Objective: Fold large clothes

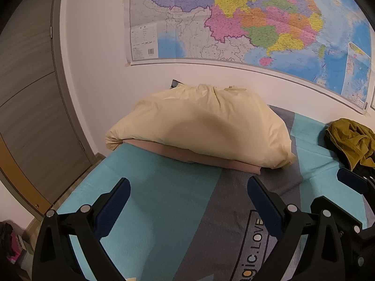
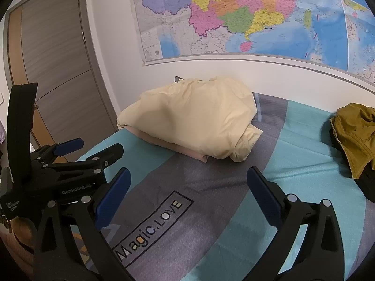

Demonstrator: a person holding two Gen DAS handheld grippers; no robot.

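A cream-yellow garment lies folded in a puffy bundle on a folded pink garment at the far side of the bed; both show in the right wrist view too. A crumpled olive garment lies on a dark one at the right. My left gripper is open and empty above the bed, short of the bundle. My right gripper is open and empty over the grey stripe. The left gripper also shows at the left of the right wrist view.
The bed cover is teal with a grey stripe printed "Magic.LOVE". A large colourful map hangs on the white wall behind. A grey-brown door stands at the left. The bed's left edge drops to the floor.
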